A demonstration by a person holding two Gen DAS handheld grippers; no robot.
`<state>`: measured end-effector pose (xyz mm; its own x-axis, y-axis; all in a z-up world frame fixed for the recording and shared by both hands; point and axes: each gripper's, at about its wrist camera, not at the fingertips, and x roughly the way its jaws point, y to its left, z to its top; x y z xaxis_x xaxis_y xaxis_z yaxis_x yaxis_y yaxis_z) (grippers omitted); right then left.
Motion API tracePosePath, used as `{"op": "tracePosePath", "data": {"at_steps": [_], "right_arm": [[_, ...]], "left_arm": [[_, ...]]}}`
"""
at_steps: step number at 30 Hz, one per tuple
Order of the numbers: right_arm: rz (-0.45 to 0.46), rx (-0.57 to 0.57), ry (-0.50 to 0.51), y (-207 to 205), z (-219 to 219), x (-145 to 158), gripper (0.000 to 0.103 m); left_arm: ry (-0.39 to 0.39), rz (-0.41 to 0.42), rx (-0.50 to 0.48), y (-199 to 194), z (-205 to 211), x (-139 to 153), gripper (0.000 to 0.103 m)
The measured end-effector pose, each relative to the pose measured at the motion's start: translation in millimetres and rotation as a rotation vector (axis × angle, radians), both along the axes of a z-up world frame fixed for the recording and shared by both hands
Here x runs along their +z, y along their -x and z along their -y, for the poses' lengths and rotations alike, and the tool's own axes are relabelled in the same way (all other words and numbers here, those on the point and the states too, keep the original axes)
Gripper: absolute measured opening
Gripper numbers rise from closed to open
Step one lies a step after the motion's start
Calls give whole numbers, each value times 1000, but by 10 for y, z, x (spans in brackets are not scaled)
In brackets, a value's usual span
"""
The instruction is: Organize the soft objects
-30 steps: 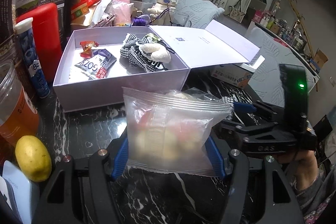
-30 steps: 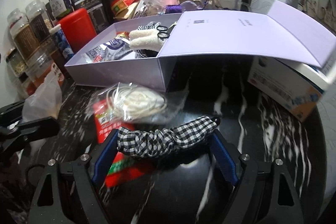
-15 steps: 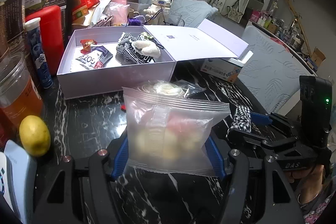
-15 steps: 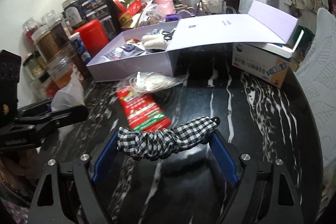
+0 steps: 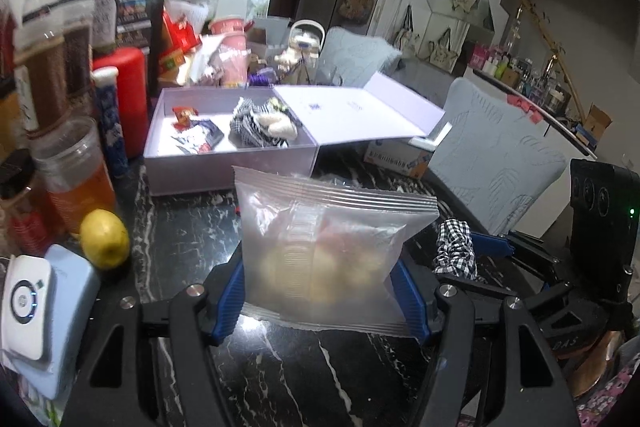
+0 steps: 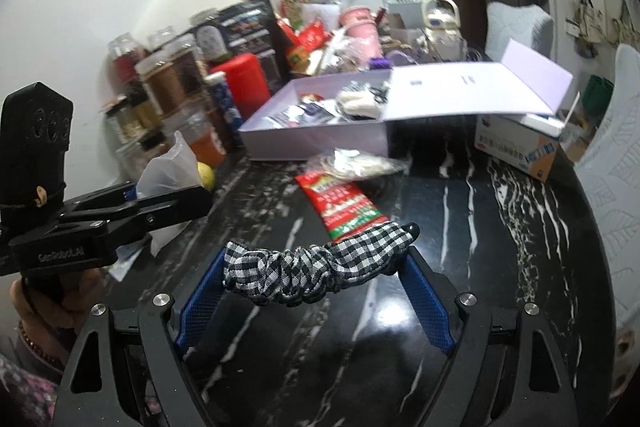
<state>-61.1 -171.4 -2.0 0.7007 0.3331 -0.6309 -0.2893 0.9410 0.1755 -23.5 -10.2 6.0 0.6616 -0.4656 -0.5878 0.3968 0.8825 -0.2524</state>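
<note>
My left gripper (image 5: 320,291) is shut on a frosted zip bag (image 5: 324,247) of soft pale and pink lumps, held above the black marble table. My right gripper (image 6: 316,279) is shut on a black-and-white checked scrunchie (image 6: 316,275), also seen in the left wrist view (image 5: 454,247). The open lilac box (image 5: 228,163) stands beyond, holding a checked cloth item with a cream plush piece (image 5: 264,127) and snack packets (image 5: 196,139). The left gripper with its bag also shows in the right wrist view (image 6: 120,211).
A clear bag with a white item (image 6: 352,163) and a red snack packet (image 6: 340,203) lie before the box. Jars (image 5: 76,179), a red canister (image 5: 124,99), a lemon (image 5: 104,237) and a white device (image 5: 24,299) crowd the left. A carton (image 6: 520,143) sits under the lid.
Both grippers have pulled back and up from the box, each still holding its item. The box now looks smaller and farther away in both views.
</note>
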Motion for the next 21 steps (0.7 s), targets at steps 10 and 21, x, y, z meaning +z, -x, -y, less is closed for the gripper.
{"op": "tracePosePath", "data": {"at_steps": [10,21], "right_arm": [[90,63,9,111,-134,297,86],[144,87,25,-209,-144,543,86]], "left_arm": [[-14,90,13,91,-59,275,65],[-16,107,64,-287,-109,388,65]]}}
